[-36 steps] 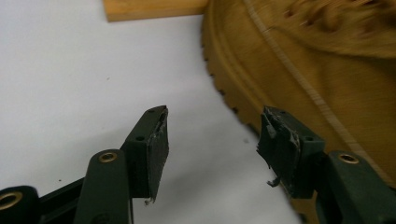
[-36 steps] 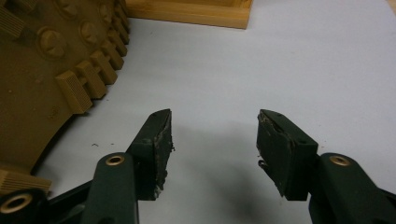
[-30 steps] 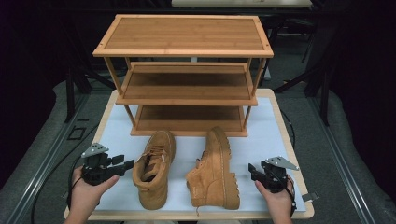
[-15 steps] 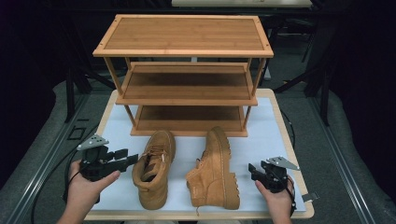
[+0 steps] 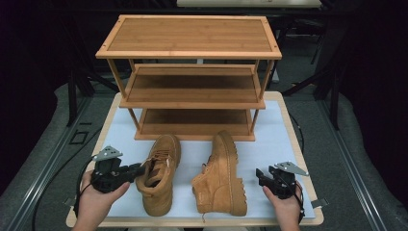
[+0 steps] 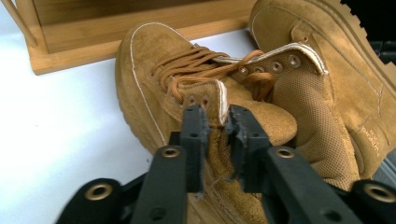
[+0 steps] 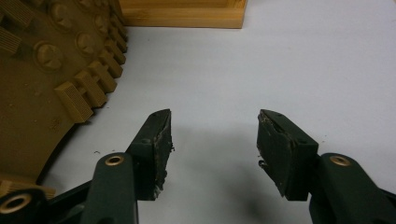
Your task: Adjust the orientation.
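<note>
Now our left claw point(image 6: 215, 122), having just closed, pinches the upright tan boot's point(image 5: 159, 173) collar at the counter's point(image 5: 284, 144) seven o'clock; our right claw point(image 7: 212, 140) stands spread at five o'clock beside the tipped boot point(image 5: 222, 175).

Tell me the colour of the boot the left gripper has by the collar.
Tan suede boot with matching laces, clearest in the left gripper view.

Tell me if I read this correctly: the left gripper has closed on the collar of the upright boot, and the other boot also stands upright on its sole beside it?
Not quite. The left gripper does clamp the collar of the upright boot; its jaws have just been closing on it. But the other boot lies on its side, its lugged sole facing the right gripper, as the high view and the right gripper view show.
</note>
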A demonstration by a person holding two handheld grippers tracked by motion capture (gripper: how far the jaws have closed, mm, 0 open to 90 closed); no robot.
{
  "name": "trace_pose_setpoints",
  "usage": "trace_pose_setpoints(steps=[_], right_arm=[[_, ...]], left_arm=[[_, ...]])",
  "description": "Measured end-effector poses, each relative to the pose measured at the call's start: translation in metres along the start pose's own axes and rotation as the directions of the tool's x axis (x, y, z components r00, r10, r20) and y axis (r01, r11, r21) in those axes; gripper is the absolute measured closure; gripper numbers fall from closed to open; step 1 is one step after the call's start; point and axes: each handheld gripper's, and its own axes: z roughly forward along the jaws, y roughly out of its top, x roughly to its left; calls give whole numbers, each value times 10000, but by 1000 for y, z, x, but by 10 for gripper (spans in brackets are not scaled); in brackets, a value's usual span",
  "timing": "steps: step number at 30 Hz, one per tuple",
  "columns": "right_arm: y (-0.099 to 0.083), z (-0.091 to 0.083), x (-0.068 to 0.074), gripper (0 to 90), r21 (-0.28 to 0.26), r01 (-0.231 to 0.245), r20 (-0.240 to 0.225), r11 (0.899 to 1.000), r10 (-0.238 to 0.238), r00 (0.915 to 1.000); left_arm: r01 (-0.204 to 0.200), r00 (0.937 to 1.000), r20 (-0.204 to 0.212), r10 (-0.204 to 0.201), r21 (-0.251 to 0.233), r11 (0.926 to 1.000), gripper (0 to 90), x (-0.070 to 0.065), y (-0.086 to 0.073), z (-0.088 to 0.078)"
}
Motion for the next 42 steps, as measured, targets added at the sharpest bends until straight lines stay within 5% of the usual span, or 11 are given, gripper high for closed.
trace_pose_setpoints(steps=[8, 19, 22, 24, 26, 29, 30, 34, 35, 39, 42], right_arm=[[-1, 2, -3, 448, -138, -232, -48, 9996, 232, 9997], [-1, 2, -2, 445, 75, -211, -45, 9997, 212, 9998], [-1, 2, -2, 444, 61, -214, 3, 9998, 214, 9998], [-1, 2, -2, 444, 107, -236, -27, 9997, 236, 9997], [-2, 4, -2, 444, -41, -247, -56, 9997, 247, 9997], [-2, 4, -2, 444, 113, -208, -122, 9997, 209, 9997], [-2, 4, -2, 444, 170, -198, -74, 9997, 199, 9998], [-2, 4, -2, 444, 167, -219, -21, 9996, 219, 9998], [-2, 4, -2, 444, 180, -218, -73, 9996, 220, 9997], [-2, 4, -3, 444, 207, -245, -102, 9995, 247, 9996], [-2, 4, -3, 444, 226, -240, -129, 9995, 243, 9996]], left_arm=[[-688, 9904, -1164, 745, 518, 9963, 806, 28, 22, -1], [-574, 9925, -939, 780, 2055, 9770, 741, 36, 38, 3], [-639, 9897, -1053, 971, 2817, 9574, 685, 33, 48, 3], [-549, 9864, -1198, 1127, 4064, 9120, 637, 31, 57, 6], [-535, 9848, -1262, 1194, 4340, 8993, 628, 30, 59, 7], [-173, 9842, -1400, 1087, 5341, 8452, 602, 28, 66, 14], [-173, 9842, -1400, 1087, 5341, 8452, 599, 28, 66, 14], [227, 9831, -1576, 930, 6094, 7925, 598, 28, 67, 24], [273, 9813, -1637, 1014, 6395, 7683, 599, 28, 65, 29], [389, 9806, -1674, 1023, 6771, 7349, 602, 30, 62, 38], [388, 9797, -1692, 1077, 6868, 7258, 613, 30, 58, 41]])
